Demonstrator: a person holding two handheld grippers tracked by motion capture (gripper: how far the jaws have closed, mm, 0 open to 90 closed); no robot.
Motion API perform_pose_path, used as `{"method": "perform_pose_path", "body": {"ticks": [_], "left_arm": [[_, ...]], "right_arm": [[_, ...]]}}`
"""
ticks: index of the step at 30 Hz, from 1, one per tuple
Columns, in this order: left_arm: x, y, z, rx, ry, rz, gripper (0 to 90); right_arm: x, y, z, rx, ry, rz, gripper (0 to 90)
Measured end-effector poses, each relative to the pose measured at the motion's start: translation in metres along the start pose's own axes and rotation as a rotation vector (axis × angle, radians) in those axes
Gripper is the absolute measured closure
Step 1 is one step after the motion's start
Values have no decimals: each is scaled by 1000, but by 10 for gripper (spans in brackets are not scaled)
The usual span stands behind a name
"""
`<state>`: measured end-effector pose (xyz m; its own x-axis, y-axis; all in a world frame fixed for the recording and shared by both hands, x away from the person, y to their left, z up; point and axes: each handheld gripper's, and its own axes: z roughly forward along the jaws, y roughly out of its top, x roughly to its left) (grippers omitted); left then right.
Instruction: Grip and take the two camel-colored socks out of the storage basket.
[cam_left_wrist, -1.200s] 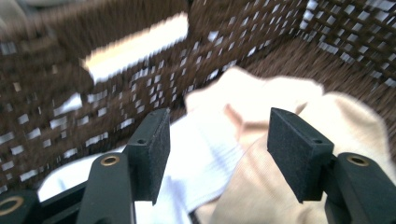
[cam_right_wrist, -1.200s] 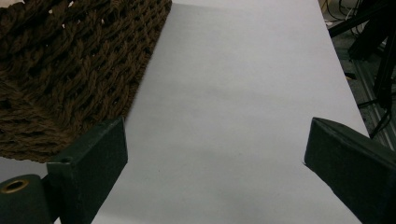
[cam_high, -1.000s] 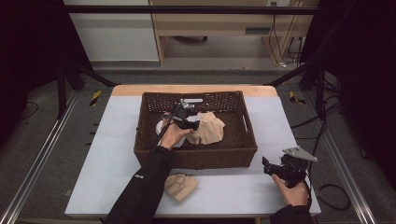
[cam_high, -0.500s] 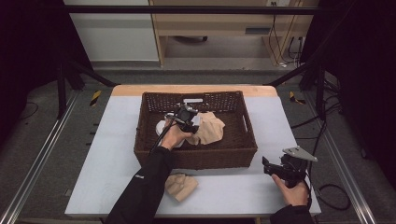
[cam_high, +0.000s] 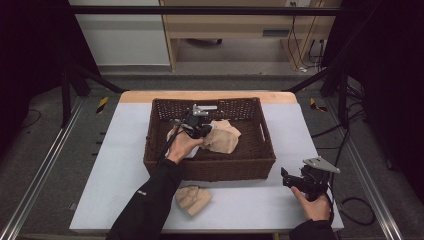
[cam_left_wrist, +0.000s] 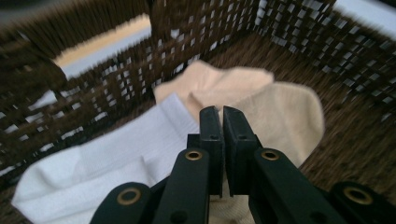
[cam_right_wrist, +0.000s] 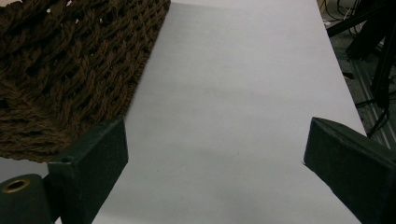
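From the high view, the left gripper (cam_high: 200, 127) sits inside the wicker basket (cam_high: 260, 160) right at the beige sock (cam_high: 222, 140), while the right gripper (cam_high: 295, 181) rests on the table (cam_high: 120, 150) by the basket's near right corner. Left gripper view has its jaws pressed together with nothing visibly between them, just over the beige sock (cam_left_wrist: 280, 112) lying next to a white sock (cam_left_wrist: 116, 158). Right gripper view shows jaws spread wide over bare table (cam_right_wrist: 233, 93), holding nothing.

basket (cam_high: 260, 162): set mid worktop (cam_high: 115, 165), twd far edge
socks in basket: one (cam_left_wrist: 107, 163) at left, pair (cam_high: 222, 137) just right of it, touching
left tongs (cam_high: 200, 131): held inside basket, over the socks
loose sock (cam_high: 192, 199): laid on worktop, in front of basket, near edge
right tongs (cam_high: 286, 177): held over worktop, front-right of basket
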<state>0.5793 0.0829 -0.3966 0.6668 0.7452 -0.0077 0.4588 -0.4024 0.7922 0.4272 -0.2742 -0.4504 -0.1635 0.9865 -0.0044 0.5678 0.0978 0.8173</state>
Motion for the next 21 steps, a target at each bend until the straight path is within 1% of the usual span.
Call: {"method": "perform_pose_path", "body": {"ticks": [1, 2, 3, 8, 9, 10, 12, 13, 14, 15, 16, 17, 18, 19, 20, 21], "left_arm": [[0, 0, 0, 0, 0, 0, 867], [-1, 3, -8, -44, -5, 0, 868], [-2, 4, -14, -75, -12, -2, 868], [-7, 10, -36, -177, -31, 2, 869], [-7, 10, -36, -177, -31, 2, 869], [-8, 12, -45, -213, -38, 3, 869], [-10, 14, -55, -254, -45, -4, 870], [-11, 15, -59, -267, -50, -1, 870], [-11, 15, -59, -267, -50, -1, 870], [-12, 16, -64, -283, -49, 3, 870], [-13, 17, -73, -306, -64, 0, 870], [-13, 17, -73, -306, -64, 0, 870], [-13, 17, -78, -319, -65, 2, 870], [-15, 18, -87, -338, -68, 8, 869], [-16, 18, -92, -346, -69, 9, 870], [-16, 18, -92, -346, -69, 9, 870]], "right_arm": [[0, 0, 0, 0, 0, 0, 65], [0, 0, 0, -1, -1, 1, 65], [0, 0, 0, -1, -1, 1, 65], [-1, 0, -1, -2, -5, 7, 65], [-1, 0, -1, -2, -5, 7, 65], [-2, 0, -1, -6, -7, 7, 65], [-2, 0, -1, -6, -7, 7, 65], [-2, 0, -1, -6, -7, 7, 65], [-2, 0, -1, -6, -7, 7, 65], [-2, 0, -1, -6, -7, 7, 65], [-2, 0, -1, -6, -6, 8, 65], [-2, 0, -1, -6, -6, 8, 65], [-2, 0, -1, -5, -7, 7, 65], [-2, 0, -2, -10, -10, 8, 65], [-3, 0, -2, -11, -11, 8, 65], [-3, 0, -2, -11, -11, 8, 65]]}}
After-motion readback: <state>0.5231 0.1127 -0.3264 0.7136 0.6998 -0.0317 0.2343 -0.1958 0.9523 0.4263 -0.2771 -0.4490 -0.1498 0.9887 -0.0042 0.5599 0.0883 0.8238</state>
